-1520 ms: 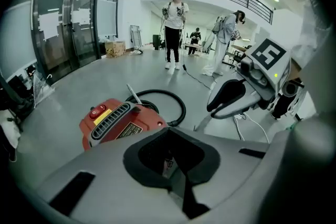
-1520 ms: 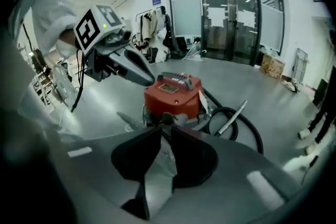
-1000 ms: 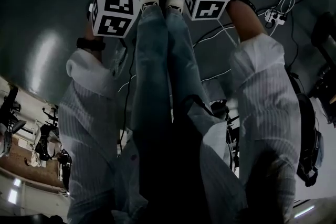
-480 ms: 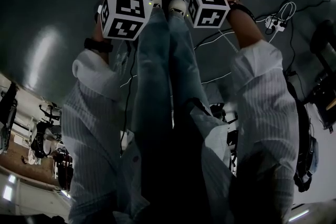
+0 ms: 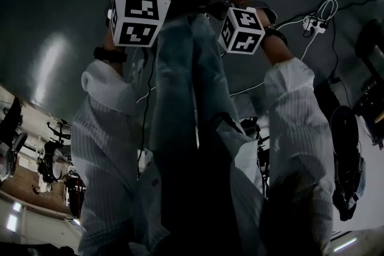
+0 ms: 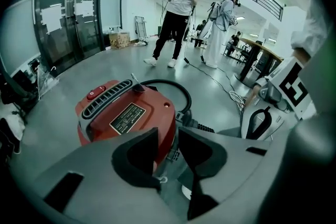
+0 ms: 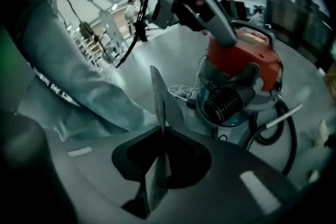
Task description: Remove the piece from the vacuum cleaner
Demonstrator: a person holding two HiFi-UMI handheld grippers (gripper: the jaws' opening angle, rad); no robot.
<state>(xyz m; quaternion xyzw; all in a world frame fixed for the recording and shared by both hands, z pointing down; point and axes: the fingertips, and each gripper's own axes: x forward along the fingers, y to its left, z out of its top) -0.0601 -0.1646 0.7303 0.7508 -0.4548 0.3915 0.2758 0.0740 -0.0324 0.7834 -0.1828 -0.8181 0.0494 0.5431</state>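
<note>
The red vacuum cleaner (image 6: 126,113) stands on the grey floor, with a black hose (image 6: 173,89) looping off it. My left gripper (image 6: 169,144) is down at its near side. Its jaws stand a little apart with the red lid's edge showing in the gap, and whether the pads press on it is unclear. My right gripper (image 7: 163,136) has its jaws closing on a thin flat grey piece (image 7: 159,107), seen edge-on and pinched between the pads. That piece is held clear of the vacuum's ribbed black port (image 7: 223,105). In the head view only the two marker cubes show, the left (image 5: 139,20) and the right (image 5: 243,30).
The person's jeans-clad legs (image 5: 180,81) fill the space between both grippers. A metal tube (image 7: 283,115) and a white cord (image 7: 181,93) lie by the vacuum. A power strip with cables (image 5: 315,20) sits to the right. Two people (image 6: 176,13) stand further off in the hall.
The right gripper's cube has drawn back from the vacuum toward the person and a little right. The left cube has barely shifted. The white shoes seen earlier are now covered.
</note>
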